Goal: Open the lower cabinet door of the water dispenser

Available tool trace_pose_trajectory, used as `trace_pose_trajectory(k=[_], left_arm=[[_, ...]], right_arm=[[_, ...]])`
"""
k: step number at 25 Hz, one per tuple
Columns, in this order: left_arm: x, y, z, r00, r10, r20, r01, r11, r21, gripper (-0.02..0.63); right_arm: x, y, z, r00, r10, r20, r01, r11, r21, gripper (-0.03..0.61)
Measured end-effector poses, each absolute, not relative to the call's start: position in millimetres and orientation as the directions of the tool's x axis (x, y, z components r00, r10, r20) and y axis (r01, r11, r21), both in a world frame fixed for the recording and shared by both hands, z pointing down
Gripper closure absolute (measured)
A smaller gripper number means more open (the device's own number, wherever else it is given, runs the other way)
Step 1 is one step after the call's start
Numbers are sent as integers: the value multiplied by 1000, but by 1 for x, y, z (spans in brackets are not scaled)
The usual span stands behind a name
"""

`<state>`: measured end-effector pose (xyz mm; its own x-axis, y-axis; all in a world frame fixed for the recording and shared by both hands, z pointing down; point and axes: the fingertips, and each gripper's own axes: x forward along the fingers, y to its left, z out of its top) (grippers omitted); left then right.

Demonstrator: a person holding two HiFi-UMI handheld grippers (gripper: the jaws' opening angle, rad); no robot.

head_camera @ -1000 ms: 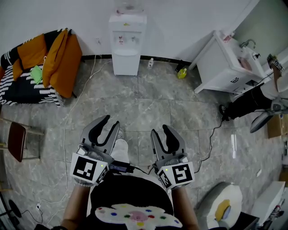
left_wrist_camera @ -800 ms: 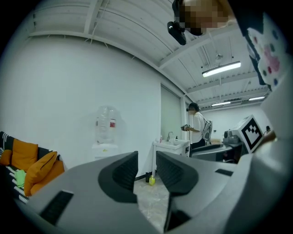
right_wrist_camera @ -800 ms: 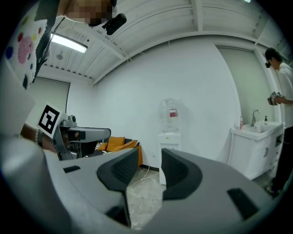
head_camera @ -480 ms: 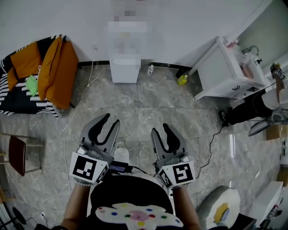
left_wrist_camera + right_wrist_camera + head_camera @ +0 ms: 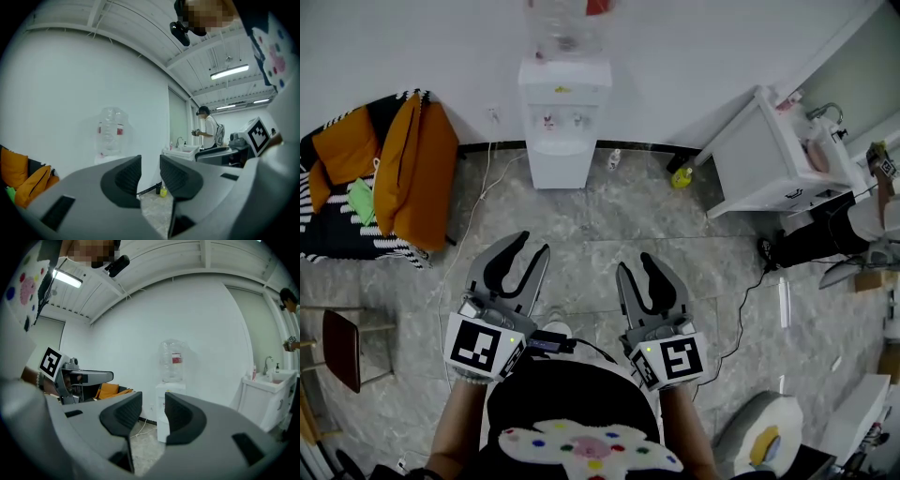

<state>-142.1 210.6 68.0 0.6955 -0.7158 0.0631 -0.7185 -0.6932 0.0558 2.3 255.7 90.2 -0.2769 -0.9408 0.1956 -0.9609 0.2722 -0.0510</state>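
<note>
The water dispenser (image 5: 559, 112) is a white, box-shaped plastic unit standing at the far edge of the floor (image 5: 609, 225), its back against the smooth white wall. A clear, ribbed bottle (image 5: 566, 26) sits inverted on top. The lower cabinet door (image 5: 556, 167) is a flat white panel on the bottom front and lies flush with the housing. The floor is grey marbled tile. The left claw (image 5: 532, 246) and the right claw (image 5: 636, 263) are held side by side over the near part of the floor, well apart from the dispenser, both pointing toward it. Each claw has curved grey jaws faced with ridged black pads. The jaws of both claws stand apart by a narrow gap, with nothing between the pads. A small yellow bottle (image 5: 680, 178) stands at the floor's far edge, to the right of the dispenser, near a white sink unit (image 5: 759, 155). Soft orange cushions (image 5: 417, 169) lie to the left.
</note>
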Motion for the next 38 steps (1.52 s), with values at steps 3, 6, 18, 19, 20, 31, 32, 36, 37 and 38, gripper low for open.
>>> trace_pose_trajectory(k=[3, 6, 18, 19, 20, 31, 32, 36, 37, 38], left_arm=[[-145, 192, 66, 700, -712, 57, -714, -698, 55, 492], [-148, 176, 66, 703, -709, 48, -711, -701, 56, 492], [-171, 154, 73, 693, -720, 42, -721, -689, 72, 489], [-172, 154, 74, 691, -721, 44, -722, -688, 73, 489], [-174, 154, 76, 690, -723, 46, -724, -686, 74, 486], [-170, 139, 79, 666, -744, 55, -746, -663, 68, 462], [-170, 136, 80, 661, -749, 56, -751, -657, 69, 460], [-164, 122, 83, 648, -760, 57, -762, -644, 70, 460], [-162, 118, 83, 645, -762, 59, -764, -641, 68, 460], [-160, 113, 84, 640, -766, 63, -768, -637, 67, 460]], right_arm=[[1, 237, 86, -267, -948, 176, -964, 265, -37, 441], [-3, 222, 84, -264, -949, 173, -965, 261, -39, 442], [-10, 198, 91, -244, -948, 202, -969, 248, -10, 442], [-11, 197, 92, -245, -947, 209, -969, 248, -9, 441], [-12, 197, 92, -246, -946, 211, -968, 250, -8, 441], [-9, 172, 98, -286, -935, 212, -957, 291, -6, 441], [-8, 167, 97, -295, -934, 200, -954, 301, -3, 440], [-2, 143, 95, -330, -931, 158, -942, 336, 12, 440], [-2, 137, 95, -339, -928, 155, -938, 345, 14, 440], [-1, 132, 95, -347, -924, 160, -935, 354, 13, 440]])
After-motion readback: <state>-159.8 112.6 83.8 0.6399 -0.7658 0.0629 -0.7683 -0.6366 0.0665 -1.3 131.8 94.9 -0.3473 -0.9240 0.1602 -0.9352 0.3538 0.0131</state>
